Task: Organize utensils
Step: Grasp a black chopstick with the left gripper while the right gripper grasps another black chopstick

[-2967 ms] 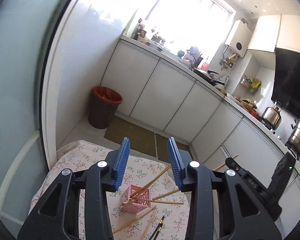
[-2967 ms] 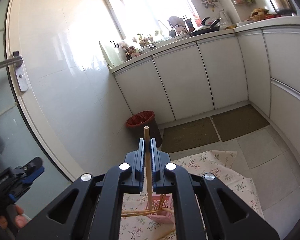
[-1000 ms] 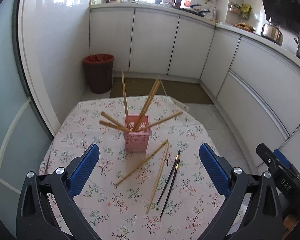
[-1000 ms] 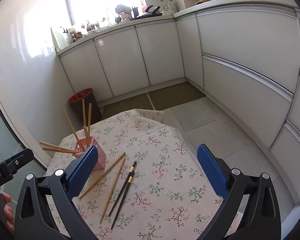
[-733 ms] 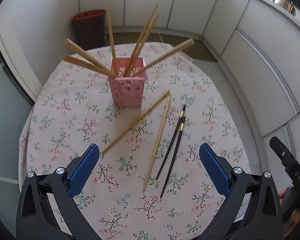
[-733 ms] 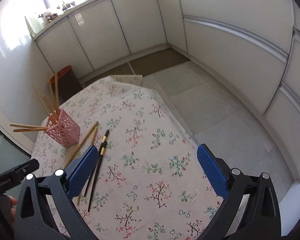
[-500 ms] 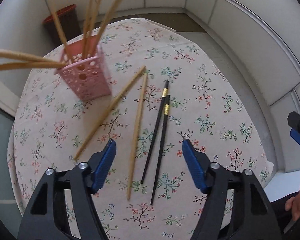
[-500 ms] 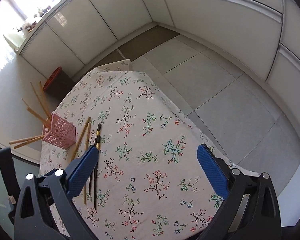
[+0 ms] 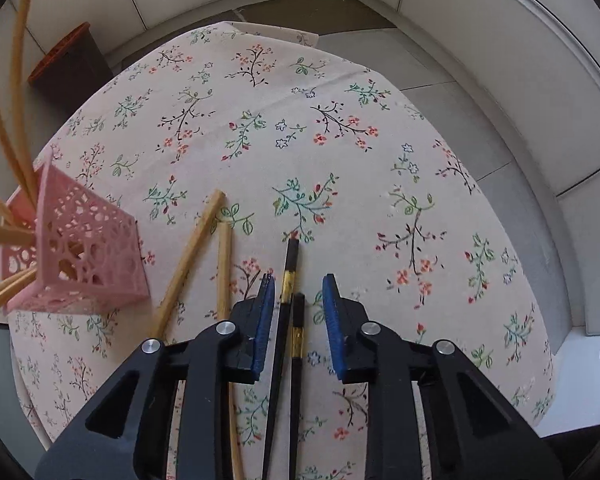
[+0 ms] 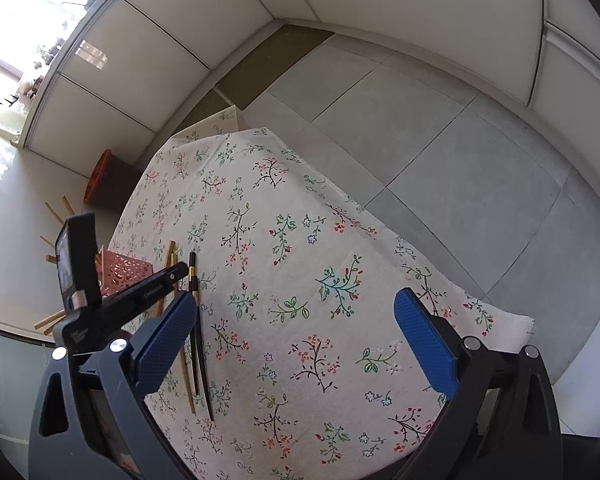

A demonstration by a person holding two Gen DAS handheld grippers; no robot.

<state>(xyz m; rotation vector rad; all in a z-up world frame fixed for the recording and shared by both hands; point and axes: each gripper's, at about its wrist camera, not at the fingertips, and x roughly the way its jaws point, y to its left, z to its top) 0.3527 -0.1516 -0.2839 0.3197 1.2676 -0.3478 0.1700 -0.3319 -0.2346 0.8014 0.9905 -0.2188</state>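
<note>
2 black chopsticks [image 9: 286,312], 2 wooden chopsticks [image 9: 188,260] loose; 1 pink holder [image 9: 84,256].

Floral tablecloth [image 9: 340,128], brown bin [image 9: 70,66], perhaps cabinets [image 10: 148,64]

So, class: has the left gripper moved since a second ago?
Yes. The left gripper dropped toward the tablecloth, closing around the black chopsticks.

The tablecloth [image 9: 340,160] is matt, floral-printed woven cloth. The pink holder [image 9: 88,256] looks like perforated plastic. Pale chopsticks [image 9: 188,260] are bare, matt wood; the black chopsticks [image 9: 290,276] are glossy with gold bands. The left gripper [image 9: 298,300] has ribbed blue pads [image 9: 334,320] on smooth black plastic fingers with metal rivets.
</note>
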